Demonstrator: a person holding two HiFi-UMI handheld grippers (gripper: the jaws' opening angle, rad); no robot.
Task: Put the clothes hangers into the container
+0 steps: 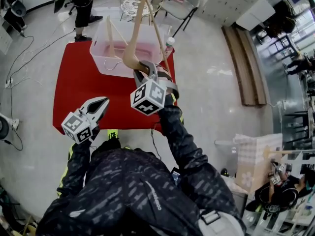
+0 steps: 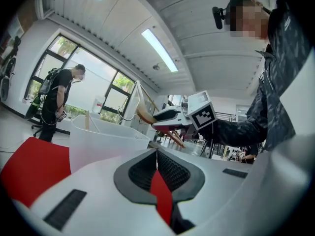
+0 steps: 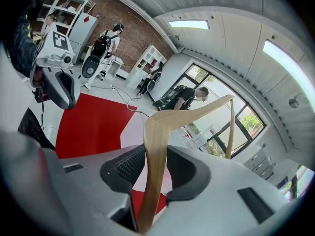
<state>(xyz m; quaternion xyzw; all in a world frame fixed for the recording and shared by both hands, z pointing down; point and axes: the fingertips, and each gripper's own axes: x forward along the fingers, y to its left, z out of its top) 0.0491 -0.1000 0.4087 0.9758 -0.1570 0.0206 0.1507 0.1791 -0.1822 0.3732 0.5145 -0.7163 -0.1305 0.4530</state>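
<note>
Standing on a pale floor: red table (image 1: 78, 92), with a person in dark clothes (image 1: 81, 6) beyond its far edge. A translucent container (image 1: 103, 53) sits on the table's far side, top open. One wooden hanger (image 1: 110, 36) is already inside, propped upright in the left part, its metal hook low by the near wall. A second wooden hanger (image 1: 134, 38) is in the air, higher than the container rim, over the right half in the head view. Right gripper (image 1: 145, 72) holds it: jaws partway apart, pads pressed on both sides of one wooden arm, the rest sticking up and away. Left gripper (image 1: 100, 103) is empty, jaws closed together, over the table's near part and well apart from the container.
</note>
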